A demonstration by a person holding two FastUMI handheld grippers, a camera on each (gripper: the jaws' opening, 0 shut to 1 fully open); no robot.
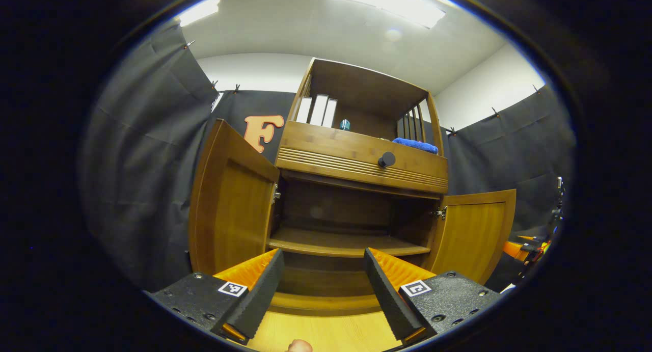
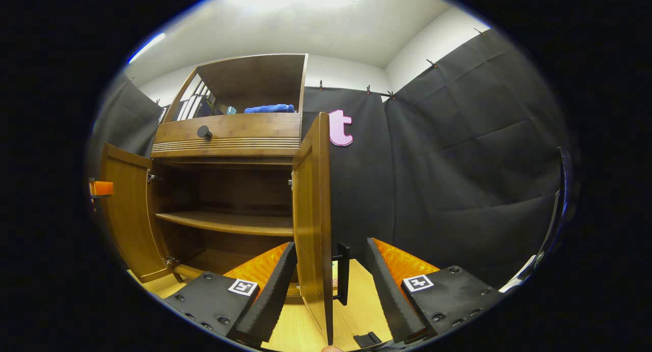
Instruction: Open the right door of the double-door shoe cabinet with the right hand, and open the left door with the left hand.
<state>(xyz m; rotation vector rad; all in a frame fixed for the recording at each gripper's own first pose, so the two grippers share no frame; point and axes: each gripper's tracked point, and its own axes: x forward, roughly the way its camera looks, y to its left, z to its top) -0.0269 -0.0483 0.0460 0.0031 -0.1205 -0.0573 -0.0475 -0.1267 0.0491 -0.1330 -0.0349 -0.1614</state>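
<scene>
The wooden shoe cabinet (image 1: 356,153) stands in front of me with both lower doors swung open. In the left gripper view the left door (image 1: 232,199) hangs wide at the left and the right door (image 1: 473,235) at the right. My left gripper (image 1: 323,254) is open and holds nothing, aimed at the bare inner shelf (image 1: 346,242). In the right gripper view the right door (image 2: 309,214) is seen edge-on. Its black handle (image 2: 343,273) lies between the spread fingers (image 2: 389,291) of my open right gripper (image 2: 331,242), and they do not press on it. The left door (image 2: 125,214) is at the far left.
Above the doors is a drawer with a black knob (image 1: 386,159). The top shelf holds white books (image 1: 318,110), a small teal item (image 1: 345,124) and a blue cloth (image 1: 416,145). Black cloth walls surround the cabinet. The floor (image 1: 326,331) is pale wood.
</scene>
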